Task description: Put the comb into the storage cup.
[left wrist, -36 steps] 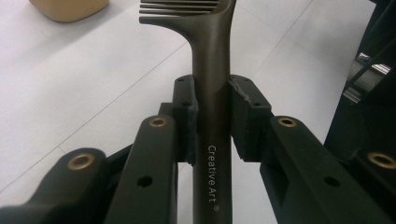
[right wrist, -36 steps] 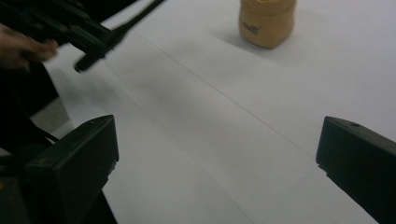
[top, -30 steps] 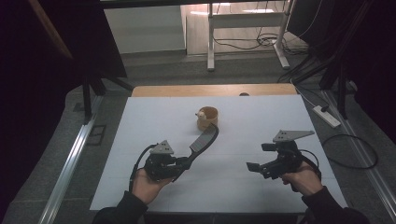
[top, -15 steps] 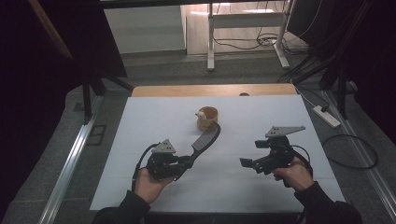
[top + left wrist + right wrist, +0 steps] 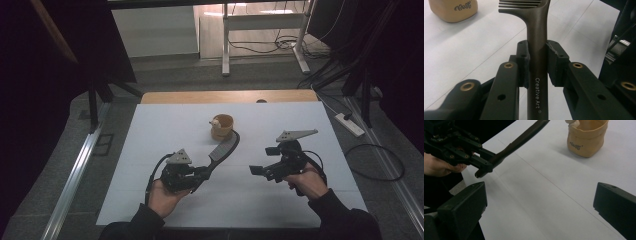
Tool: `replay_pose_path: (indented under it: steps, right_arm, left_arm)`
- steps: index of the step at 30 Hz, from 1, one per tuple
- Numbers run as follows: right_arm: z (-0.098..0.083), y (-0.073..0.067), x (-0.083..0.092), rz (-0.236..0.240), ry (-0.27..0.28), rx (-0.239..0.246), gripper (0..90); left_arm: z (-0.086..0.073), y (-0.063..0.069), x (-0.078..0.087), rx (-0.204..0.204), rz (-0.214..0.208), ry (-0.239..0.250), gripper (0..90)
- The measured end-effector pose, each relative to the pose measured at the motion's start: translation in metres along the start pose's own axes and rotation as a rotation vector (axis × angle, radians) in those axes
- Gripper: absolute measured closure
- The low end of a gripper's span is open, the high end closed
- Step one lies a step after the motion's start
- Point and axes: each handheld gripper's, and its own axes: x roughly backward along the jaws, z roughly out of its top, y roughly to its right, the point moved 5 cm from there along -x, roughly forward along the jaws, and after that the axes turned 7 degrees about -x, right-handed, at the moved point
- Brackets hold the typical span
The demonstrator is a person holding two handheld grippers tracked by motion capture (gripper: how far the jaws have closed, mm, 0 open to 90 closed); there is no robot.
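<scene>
**Comb held fast, right tongs closing in**

Near the lower middle of the high view, the left tongs [image 5: 204, 171] are clenched on the handle of a dark comb [image 5: 223, 146], whose toothed head points up the frame toward a small tan cup [image 5: 222, 126]. From the left gripper view, the pads [image 5: 523, 60] press the handle [image 5: 537, 50] from both sides, and the cup [image 5: 453, 9] sits at the upper left, apart from the teeth. The comb's head hangs just short of the cup and does not touch it.

What has changed over the last second is on the right of the frame: the right tongs [image 5: 260, 171] have drifted leftward and slightly down across the white tabletop [image 5: 150, 140], toward the comb, while the left hand has barely moved. They are released, jaws wide apart with nothing between them. That approach suggests a handover or a two-handed hold is being set up.
</scene>
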Motion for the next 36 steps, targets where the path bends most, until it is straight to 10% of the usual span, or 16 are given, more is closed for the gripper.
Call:
replay_pose_path:
  steps: [36]
  right_arm:
    - [0.027,-0.004,-0.034,0.049,-0.052,-0.104,0.0]
  left_arm:
    - [0.008,0.009,-0.011,-0.039,-0.012,0.012,72.2]
